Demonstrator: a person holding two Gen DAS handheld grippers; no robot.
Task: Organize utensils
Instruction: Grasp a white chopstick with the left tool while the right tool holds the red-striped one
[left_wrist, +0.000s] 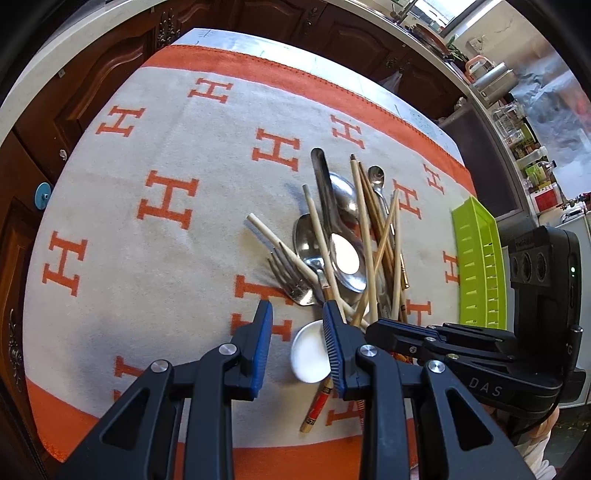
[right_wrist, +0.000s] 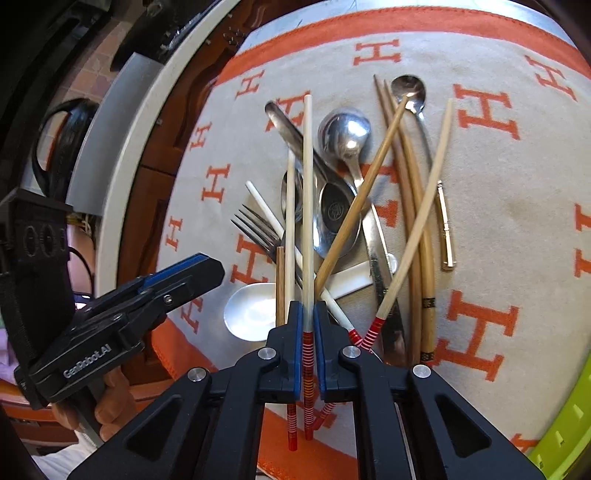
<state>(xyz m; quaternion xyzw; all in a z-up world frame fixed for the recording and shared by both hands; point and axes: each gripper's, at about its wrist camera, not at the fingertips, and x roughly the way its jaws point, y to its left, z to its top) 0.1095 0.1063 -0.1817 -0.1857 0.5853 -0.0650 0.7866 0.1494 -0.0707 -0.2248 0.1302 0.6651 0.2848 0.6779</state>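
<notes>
Two tools work over a worktop (left_wrist: 110, 229) covered by a grey cloth with orange H letters and an orange border. The right tool (right_wrist: 307, 317) has its blue pads (right_wrist: 295, 343) drawn together on a pale chopstick with a red-striped end (right_wrist: 307, 206), which runs straight up from between them and lies over the pile of utensils (right_wrist: 354, 206). The left tool (left_wrist: 297, 314) stands with its pads apart, holding nothing, low over the near edge of the same pile, with a white ceramic spoon (left_wrist: 308, 350) lying on the cloth between its two fingers. The pile sits near the middle of the cloth: several metal spoons (left_wrist: 345, 254), a metal fork (left_wrist: 290, 277) at its left side, and light and brown chopsticks crossing one another on top. In the right wrist view a small teaspoon (right_wrist: 408, 90) lies at the far end of the pile, and a slim gold-coloured handle (right_wrist: 445, 225) lies on its right side. A lime-green slotted tray (left_wrist: 476, 258) rests on the cloth to the right of the pile, apart from it.
</notes>
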